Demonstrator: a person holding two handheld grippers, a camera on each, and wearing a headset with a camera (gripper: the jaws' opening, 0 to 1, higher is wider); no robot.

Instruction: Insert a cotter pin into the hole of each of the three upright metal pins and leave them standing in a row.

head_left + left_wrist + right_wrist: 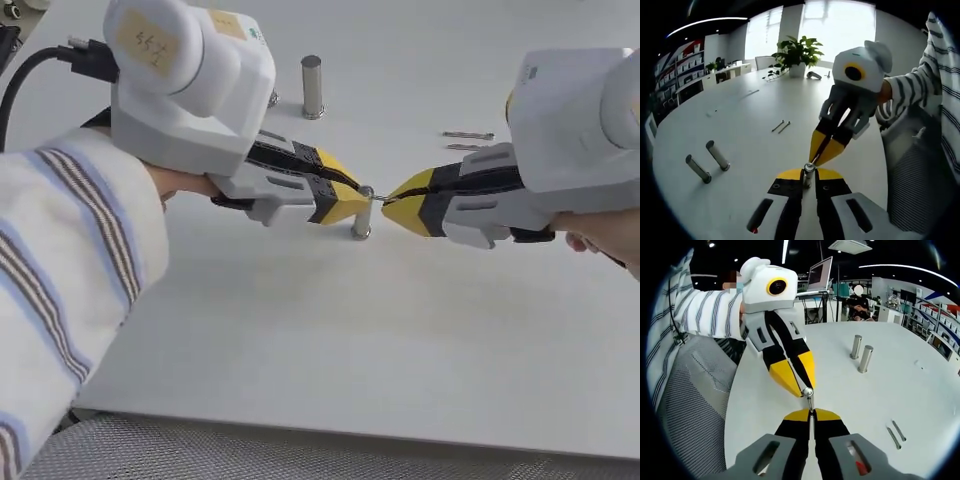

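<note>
On the white table (300, 330), between the two sets of fingertips: one upright metal pin (361, 222), base on the surface. Left gripper (352, 204) reaching in from one side, right gripper (392, 203) from the other, tips nearly meeting at the pin's head.

Left gripper view: own fingers closed on the shaft just under the head, one pad on each side. Opposite gripper's yellow tips pressed to a point right at the head. Whatever sits between those tips is too fine to read from this side.

Right gripper view: plain here, a slim cotter pin (811, 404) pinched between own fingers, running straight forward from the tips to the pin's head and touching it. Cannot tell whether its end is inside the hole or just against it. Hole itself too small to make out. In the head view, no more than a grey sliver between the yellow tips.

Beyond the left fingertips, head view: second upright pin (312, 87) standing clear; third upright pin (272, 98) mostly hidden behind the gripper body. Both seen whole in the two gripper views, side by side, well apart from the held one.

Past the right fingers: two loose cotter pins (468, 134) flat on the table, close together.

Striped sleeve (60, 260) over the left forearm, cut off at the frame edge.
</note>
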